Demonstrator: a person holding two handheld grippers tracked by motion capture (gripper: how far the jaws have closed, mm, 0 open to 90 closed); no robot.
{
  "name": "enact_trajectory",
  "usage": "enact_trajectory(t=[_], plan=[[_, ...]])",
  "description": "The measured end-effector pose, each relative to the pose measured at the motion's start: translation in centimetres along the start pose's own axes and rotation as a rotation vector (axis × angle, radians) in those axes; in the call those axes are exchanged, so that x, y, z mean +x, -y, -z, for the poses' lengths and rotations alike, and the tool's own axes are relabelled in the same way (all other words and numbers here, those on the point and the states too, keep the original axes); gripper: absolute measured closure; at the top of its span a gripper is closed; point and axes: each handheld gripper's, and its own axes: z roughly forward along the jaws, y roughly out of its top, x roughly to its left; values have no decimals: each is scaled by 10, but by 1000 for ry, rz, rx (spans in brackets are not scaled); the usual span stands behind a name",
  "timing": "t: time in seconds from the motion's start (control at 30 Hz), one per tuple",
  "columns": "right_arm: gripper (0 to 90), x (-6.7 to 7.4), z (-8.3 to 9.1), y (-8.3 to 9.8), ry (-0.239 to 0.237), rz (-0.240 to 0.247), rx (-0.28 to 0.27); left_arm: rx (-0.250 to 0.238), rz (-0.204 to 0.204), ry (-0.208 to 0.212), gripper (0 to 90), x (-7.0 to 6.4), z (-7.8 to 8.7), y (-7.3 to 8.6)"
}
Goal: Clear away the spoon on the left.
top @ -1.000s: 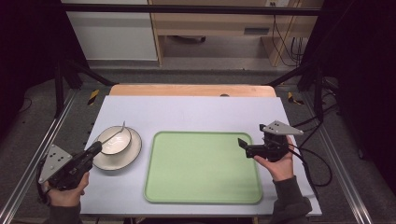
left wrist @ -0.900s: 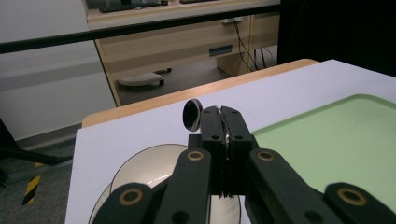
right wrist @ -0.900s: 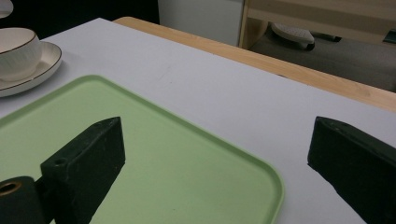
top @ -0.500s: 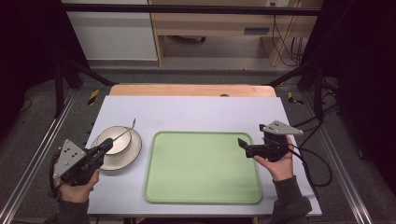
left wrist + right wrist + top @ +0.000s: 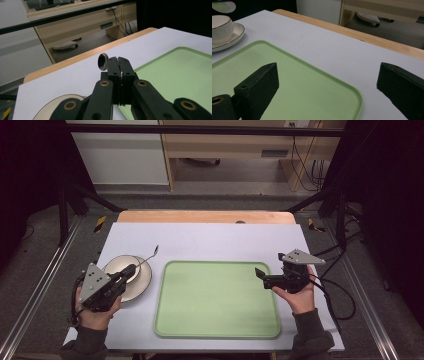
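A metal spoon point(image 5: 148, 257) is clamped between the closed jaws of the left gripper point(image 5: 131, 270), which is held in the left hand point(image 5: 95, 312) at the left of the green tray point(image 5: 217, 330). In the left gripper view the two black jaws are seen pressed together on the spoon's thin handle, and the round bowl of the spoon point(image 5: 102, 61) is seen edge-on just past the jaw tips, above the white table point(image 5: 75, 72). In the high view the spoon is seen to slant up and away from the jaws, with its far end just off the tray's upper left corner and clear of the table.

A cream cup point(image 5: 123, 268) is seen on a cream saucer point(image 5: 142, 287) just left of the tray; the left gripper's jaws are placed over the cup. Whether the jaws touch the cup cannot be told. In the right gripper view the cup point(image 5: 220, 28) and saucer point(image 5: 235, 33) are shown beyond the tray's far left edge.

The right gripper point(image 5: 260, 274) is held in the right hand point(image 5: 299, 295) over the right edge of the tray point(image 5: 317, 82). Its jaws are spread wide, with nothing between them, and the tray's corner is seen in the gap.
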Motion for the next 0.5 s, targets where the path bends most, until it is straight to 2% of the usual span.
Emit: enact_trajectory(t=[0.13,0.5], plan=[[43,-1,2,0,1,-3,-5,4,-27,10,888,-7,-10,0],[41,-1,1,0,1,4,3,42,-39,46,888,-19,-24,10]])
